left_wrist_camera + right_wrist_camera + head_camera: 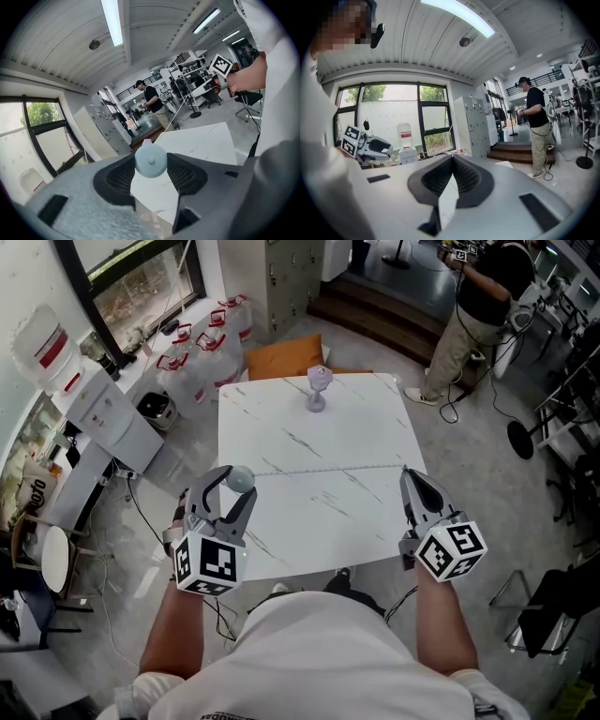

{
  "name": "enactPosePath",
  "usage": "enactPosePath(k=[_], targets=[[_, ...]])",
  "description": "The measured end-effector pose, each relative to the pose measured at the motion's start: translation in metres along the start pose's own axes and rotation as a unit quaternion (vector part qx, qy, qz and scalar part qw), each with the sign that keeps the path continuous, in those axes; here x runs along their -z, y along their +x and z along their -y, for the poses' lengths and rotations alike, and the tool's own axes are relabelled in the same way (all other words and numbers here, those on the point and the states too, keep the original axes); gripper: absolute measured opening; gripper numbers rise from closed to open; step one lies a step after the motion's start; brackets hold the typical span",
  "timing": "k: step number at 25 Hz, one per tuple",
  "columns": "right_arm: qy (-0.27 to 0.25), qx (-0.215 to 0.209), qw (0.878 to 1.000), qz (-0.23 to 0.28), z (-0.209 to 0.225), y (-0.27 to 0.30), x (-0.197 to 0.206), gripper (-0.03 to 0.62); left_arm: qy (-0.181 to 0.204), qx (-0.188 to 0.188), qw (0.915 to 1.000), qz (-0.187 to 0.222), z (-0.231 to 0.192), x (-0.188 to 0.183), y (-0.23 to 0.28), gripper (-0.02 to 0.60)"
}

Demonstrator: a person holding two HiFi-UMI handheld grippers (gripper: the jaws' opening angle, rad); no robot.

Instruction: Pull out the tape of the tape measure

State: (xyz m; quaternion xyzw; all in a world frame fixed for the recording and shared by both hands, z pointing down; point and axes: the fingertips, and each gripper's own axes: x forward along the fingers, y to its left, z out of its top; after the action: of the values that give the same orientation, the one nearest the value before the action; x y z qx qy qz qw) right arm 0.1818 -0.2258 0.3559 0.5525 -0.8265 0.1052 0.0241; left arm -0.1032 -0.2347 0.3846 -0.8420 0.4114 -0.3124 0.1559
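Both tools are occupied: the left tool [236, 486] is clamped on the round pale-blue tape measure [151, 160] over the near-left corner of the surface [319, 437], and the right tool [410, 479] is pinched shut on the white tape [449, 199]. The case should be held steady while the tape is drawn out level.

A lab or workshop: metal lockers [474, 125], equipment racks [190, 70] (cables [546, 175] trailing), grey floor [469, 474].

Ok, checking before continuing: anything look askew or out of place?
Nothing stands out. The tape runs straight from the tape measure in the left tongs to the right tongs, and the goblet stands upright.
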Motion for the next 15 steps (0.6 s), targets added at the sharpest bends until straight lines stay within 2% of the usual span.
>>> enactPosePath(k=[15], targets=[[0.018, -0.009, 1.0, -0.008, -0.003, 0.004, 0.011, 0.008, -0.005, 0.007, 1.0, -0.003, 0.007, 0.001, 0.008, 0.222]])
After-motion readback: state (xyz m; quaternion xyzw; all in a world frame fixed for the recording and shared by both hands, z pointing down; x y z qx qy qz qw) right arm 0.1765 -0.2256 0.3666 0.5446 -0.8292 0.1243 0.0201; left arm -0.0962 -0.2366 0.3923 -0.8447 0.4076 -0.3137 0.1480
